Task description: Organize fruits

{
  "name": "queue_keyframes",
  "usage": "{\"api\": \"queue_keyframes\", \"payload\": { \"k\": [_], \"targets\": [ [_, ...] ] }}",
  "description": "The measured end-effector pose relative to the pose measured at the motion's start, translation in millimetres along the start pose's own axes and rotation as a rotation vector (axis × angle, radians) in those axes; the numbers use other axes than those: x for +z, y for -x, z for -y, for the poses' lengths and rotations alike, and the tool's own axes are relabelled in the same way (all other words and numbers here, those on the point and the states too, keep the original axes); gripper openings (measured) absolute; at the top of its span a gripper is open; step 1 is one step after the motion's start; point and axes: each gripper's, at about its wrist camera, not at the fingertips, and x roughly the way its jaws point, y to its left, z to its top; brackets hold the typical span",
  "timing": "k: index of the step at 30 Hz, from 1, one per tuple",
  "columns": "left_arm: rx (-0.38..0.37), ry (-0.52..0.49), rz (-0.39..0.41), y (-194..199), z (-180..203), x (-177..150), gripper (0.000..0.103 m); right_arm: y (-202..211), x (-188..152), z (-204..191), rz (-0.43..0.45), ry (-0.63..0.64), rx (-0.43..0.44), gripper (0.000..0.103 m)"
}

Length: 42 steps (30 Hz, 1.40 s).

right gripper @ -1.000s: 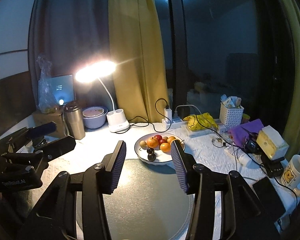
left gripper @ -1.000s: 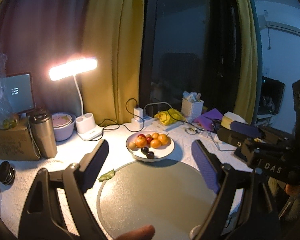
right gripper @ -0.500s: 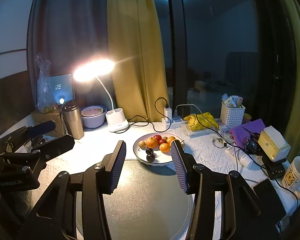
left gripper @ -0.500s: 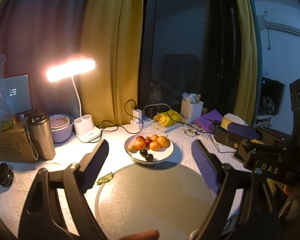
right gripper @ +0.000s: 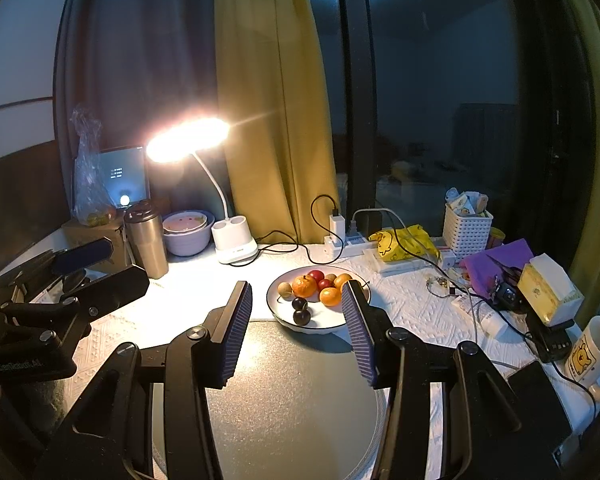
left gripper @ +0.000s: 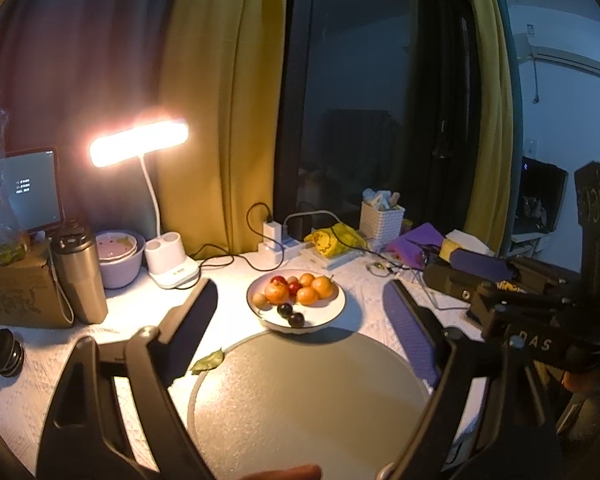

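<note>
Left gripper [left gripper: 300, 316] hovering with jaws spread wide, nothing between the pads. Straight ahead of the gap, beyond the fingertips: white bowl [left gripper: 332, 314] holding the fruit — oranges [left gripper: 308, 294], small red fruits [left gripper: 294, 287], a pale round one [left gripper: 260, 299] and two dark plums [left gripper: 290, 314]. Below the jaws and just short of the bowl: round grey board [left gripper: 308, 400], bare. Beside the left finger's tip, at the board's edge: a green leaf [left gripper: 208, 361].

Right gripper [right gripper: 296, 300] with jaws about half open, empty as well. Same bowl [right gripper: 284, 316] framed in the gap ahead, its right rim hidden behind the right finger; plums [right gripper: 301, 310] nearest the fingertips, oranges [right gripper: 305, 286] further back.

Well past both sets of jaws, toward the curtain: lit desk lamp [right gripper: 188, 142], steel tumbler [right gripper: 146, 240], lilac bowls [right gripper: 188, 232]. Off to the right of the right jaw — white basket [right gripper: 466, 232], yellow bag [right gripper: 404, 242], mug [right gripper: 592, 346].
</note>
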Motion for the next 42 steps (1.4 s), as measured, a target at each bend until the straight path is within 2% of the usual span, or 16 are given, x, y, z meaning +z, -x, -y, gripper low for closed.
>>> {"api": "queue_keyframes", "payload": {
  "k": [42],
  "targets": [
    [-0.001, 0.003, 0.0, -7.1, -0.1, 3.8, 0.086, -6.0, 1.7, -0.7, -0.004, -0.002, 0.002, 0.049]
  ]
}}
